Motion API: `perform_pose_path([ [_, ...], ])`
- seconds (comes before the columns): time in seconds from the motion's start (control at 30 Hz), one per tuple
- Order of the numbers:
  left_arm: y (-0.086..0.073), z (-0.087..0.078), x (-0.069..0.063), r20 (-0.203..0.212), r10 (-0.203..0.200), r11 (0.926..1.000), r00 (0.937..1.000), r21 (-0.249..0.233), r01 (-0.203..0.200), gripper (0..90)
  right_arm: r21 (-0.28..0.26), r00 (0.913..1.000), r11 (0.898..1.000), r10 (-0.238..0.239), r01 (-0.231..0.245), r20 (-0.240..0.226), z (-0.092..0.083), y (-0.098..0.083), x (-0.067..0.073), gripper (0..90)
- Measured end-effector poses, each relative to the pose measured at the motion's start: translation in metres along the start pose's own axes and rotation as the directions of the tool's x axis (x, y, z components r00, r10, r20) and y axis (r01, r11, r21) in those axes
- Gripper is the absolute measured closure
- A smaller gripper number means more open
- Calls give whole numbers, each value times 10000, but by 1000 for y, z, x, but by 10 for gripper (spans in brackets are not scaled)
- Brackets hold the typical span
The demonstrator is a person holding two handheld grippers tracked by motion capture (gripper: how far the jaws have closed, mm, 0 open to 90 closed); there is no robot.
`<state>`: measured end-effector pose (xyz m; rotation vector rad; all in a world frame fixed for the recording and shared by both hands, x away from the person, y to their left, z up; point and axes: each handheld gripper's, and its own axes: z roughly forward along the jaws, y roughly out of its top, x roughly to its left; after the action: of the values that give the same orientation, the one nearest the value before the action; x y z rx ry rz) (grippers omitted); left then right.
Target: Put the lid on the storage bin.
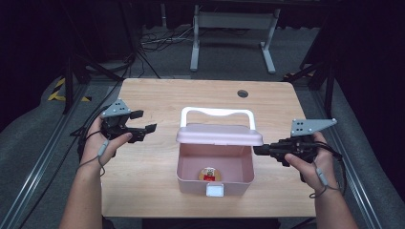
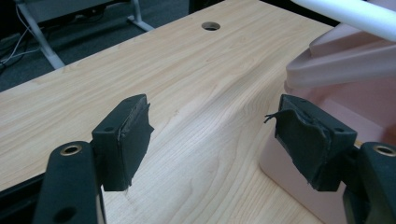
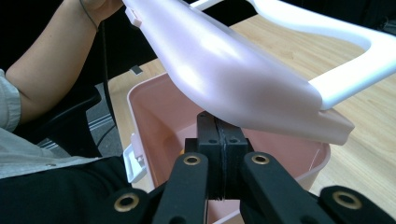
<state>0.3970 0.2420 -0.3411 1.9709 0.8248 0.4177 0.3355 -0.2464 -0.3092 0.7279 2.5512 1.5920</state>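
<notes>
The pink box (image 1: 214,164) sits a little right of the middle of the worktop (image 1: 143,95), close to its near edge, with its lid (image 1: 219,135) raised and a small round item (image 1: 209,174) on its floor. The right gripper (image 1: 258,150) has its jaws pressed together, tips under the right end of the lid, so the lid seems only propped, not clamped. The likely mishap is the smooth rim sliding off those narrow tips and the lid dropping shut, perhaps jolting the light box toward the near edge. The left gripper (image 1: 143,128) hovers over the left part of the worktop, clear of the box, jaws spread wide with nothing between them, so nothing steadies the box from that side. The box's long axis runs parallel to the near edge; its white latch (image 1: 215,191) faces that edge, its mouth faces up, and the lid's white handle (image 1: 217,114) lies toward the far edge.
</notes>
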Motion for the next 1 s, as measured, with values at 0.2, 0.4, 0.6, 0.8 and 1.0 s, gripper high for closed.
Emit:
perform_pose_path([
  [0.2,-1,1,1,-20,-25,10000,10000,48,26,271,378,9999,9993,42,-38,-102,2,0,1,900],
  [0.4,-2,4,2,-21,-41,9999,10000,147,41,269,796,9999,9968,-1,13,-143,3,0,3,900],
  [0.6,-3,6,2,-16,-47,9997,10000,242,47,268,1324,9997,9912,113,-83,-220,4,-1,5,900],
  [0.8,-3,7,2,-11,-45,9995,10000,322,45,267,1718,9995,9851,149,-98,-285,6,-1,6,900],
  [1.0,-4,8,2,27,-43,9992,10000,388,42,267,2142,9990,9767,228,-141,-383,8,-2,7,900],
])
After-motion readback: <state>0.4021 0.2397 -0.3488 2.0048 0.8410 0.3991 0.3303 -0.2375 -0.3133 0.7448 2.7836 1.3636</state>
